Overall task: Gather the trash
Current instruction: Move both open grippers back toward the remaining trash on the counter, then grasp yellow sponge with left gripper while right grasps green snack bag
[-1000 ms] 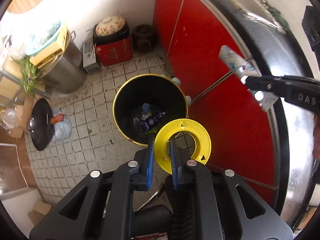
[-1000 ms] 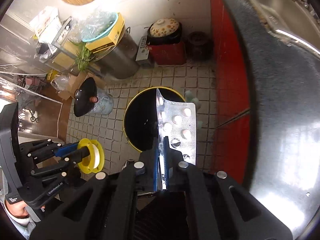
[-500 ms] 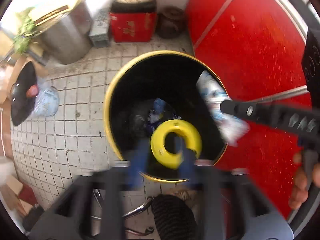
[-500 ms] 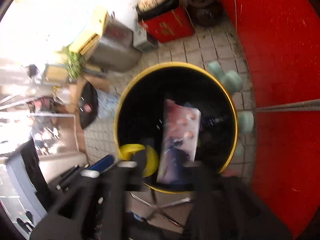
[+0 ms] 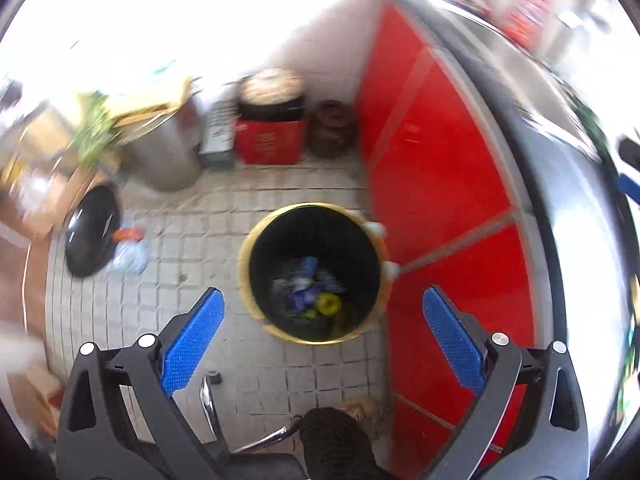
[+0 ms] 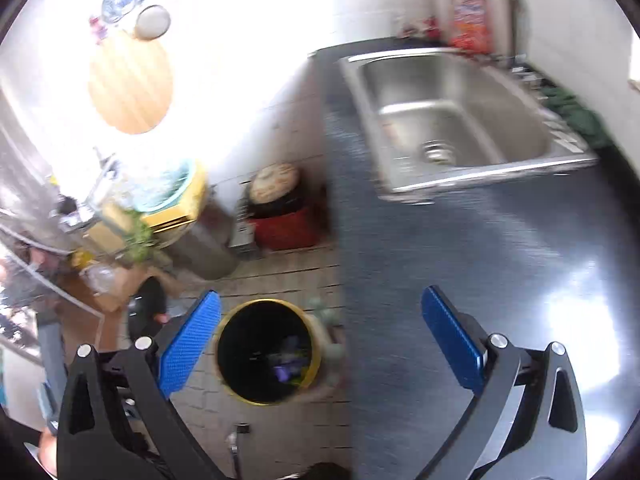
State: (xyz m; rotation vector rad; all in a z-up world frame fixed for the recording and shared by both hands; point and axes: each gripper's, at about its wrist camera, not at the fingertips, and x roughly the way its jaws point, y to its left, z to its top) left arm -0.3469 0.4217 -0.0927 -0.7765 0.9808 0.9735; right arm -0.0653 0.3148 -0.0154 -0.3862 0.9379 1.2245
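Observation:
A yellow-rimmed black trash bin stands on the tiled floor against the red cabinet. Inside it, a yellow plastic ring lies among blue and purple wrappers. My left gripper hangs above the bin, its jaws opening wide with nothing between the blue pads. In the right wrist view the bin sits low and left of centre, with blurred trash in it. The right gripper is also opening and holds nothing. It straddles the bin's edge and the counter. I cannot make out the pill blister pack.
The red cabinet carries a dark countertop with a steel sink. By the far wall stand a red box with a pot, a brown jar and a large steel pot. A black wok lid lies on the left.
Both grippers opened. The yellow ring left the left gripper and now lies in the bin; the blister pack left the right gripper. Both lifted away, the right swinging up toward the sink.

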